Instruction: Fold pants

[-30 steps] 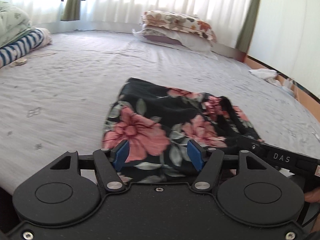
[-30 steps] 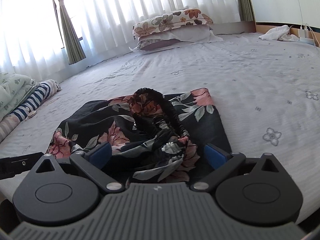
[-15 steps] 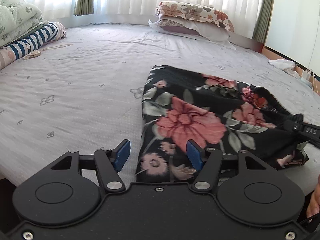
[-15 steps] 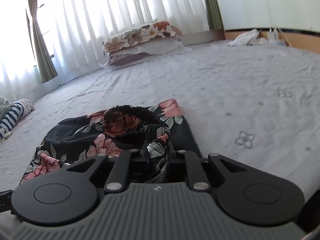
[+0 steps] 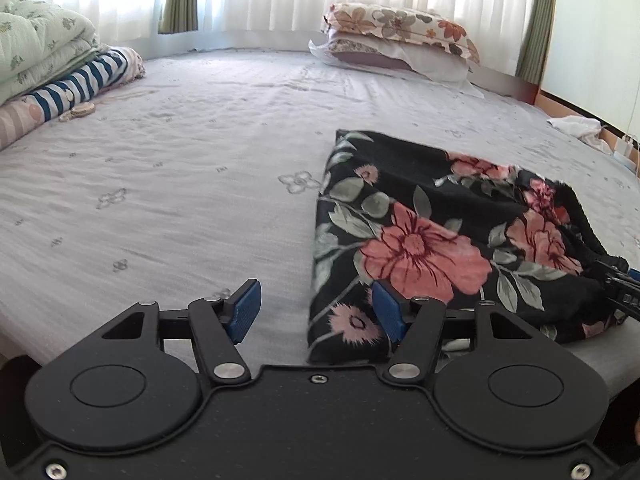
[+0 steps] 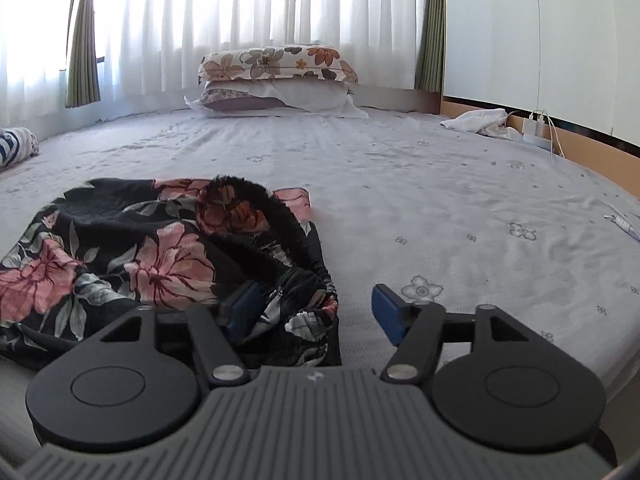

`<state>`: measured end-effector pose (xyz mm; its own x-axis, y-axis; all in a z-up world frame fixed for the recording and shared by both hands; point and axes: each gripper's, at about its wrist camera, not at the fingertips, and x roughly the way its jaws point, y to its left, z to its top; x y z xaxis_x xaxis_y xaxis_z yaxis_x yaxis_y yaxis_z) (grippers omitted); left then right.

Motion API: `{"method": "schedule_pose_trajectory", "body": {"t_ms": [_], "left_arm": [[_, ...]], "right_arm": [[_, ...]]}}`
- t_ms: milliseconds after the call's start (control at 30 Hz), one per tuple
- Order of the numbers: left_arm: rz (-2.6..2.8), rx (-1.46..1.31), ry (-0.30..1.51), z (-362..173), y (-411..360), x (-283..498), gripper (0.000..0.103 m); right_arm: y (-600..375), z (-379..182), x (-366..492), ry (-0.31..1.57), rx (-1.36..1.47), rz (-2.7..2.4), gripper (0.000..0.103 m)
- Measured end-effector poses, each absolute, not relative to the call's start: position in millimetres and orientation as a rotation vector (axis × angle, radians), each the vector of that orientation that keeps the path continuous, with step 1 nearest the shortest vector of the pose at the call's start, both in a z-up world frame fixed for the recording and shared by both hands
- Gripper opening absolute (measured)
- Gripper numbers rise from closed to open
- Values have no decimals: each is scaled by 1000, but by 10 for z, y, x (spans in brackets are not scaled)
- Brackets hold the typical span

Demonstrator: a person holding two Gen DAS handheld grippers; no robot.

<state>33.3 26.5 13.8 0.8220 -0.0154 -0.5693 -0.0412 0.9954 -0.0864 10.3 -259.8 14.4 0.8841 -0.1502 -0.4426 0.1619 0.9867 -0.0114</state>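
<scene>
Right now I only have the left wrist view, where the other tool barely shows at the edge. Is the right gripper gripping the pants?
Observer: No. The right gripper is open, with its jaws wide apart on either side of the pants' near corner.
Operator: Where do its pads sit?
Observer: One pad lies against the bunched waistband. The other is over bare sheet.
Operator: Is that waistband lying flat?
Observer: No, it stands up in an open loop above the folded fabric.
</scene>
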Motion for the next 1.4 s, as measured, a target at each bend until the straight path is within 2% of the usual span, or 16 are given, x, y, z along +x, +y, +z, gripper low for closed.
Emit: {"method": "schedule_pose_trajectory", "body": {"t_ms": [133, 233, 267, 300, 333, 400, 500, 567, 833, 900, 933, 1000, 1067, 1333, 1400], "left_arm": [[15, -87, 553, 260, 254, 322, 55], [-7, -68, 518, 294, 195, 298, 46], [-22, -59, 514, 292, 168, 293, 35], [-39, -46, 519, 275, 137, 294, 25], [-54, -35, 528, 253, 108, 292, 22], [-78, -23, 547, 186, 62, 283, 21], [-91, -23, 587, 76, 42, 271, 21], [-91, -26, 606, 9, 61, 260, 21], [-111, -16, 583, -29, 104, 215, 21], [-119, -12, 581, -26, 123, 196, 21], [-124, -16, 583, -21, 141, 187, 21], [-144, -44, 592, 4, 199, 176, 21], [-164, -83, 609, 34, 268, 162, 21], [-206, -98, 669, 101, 439, 25, 21], [-184, -105, 664, 171, 536, 2, 22]], "right_arm": [[-2668, 373, 65, 415, 40, -147, 84], [-2625, 554, 194, 410, 26, -91, 85], [-2600, 592, 246, 414, 30, -56, 82], [-2562, 624, 328, 424, 36, -4, 72], [-2511, 638, 410, 444, 42, 44, 66], [-2398, 613, 609, 510, 51, 118, 43], [-2285, 499, 922, 606, 36, 181, 33], [-2278, 422, 1091, 635, -4, 139, 32], [-2869, 376, 1457, 613, 48, -178, 33], [-2975, 386, 1434, 611, 94, -214, 53], [-2996, 401, 1395, 600, 105, -229, 58], [-2978, 456, 1294, 566, 108, -224, 80], [-2897, 530, 1185, 521, 93, -184, 85], [-2090, 622, 669, 432, 43, 131, 87], [-1860, 541, 576, 452, 42, 199, 69]]}}
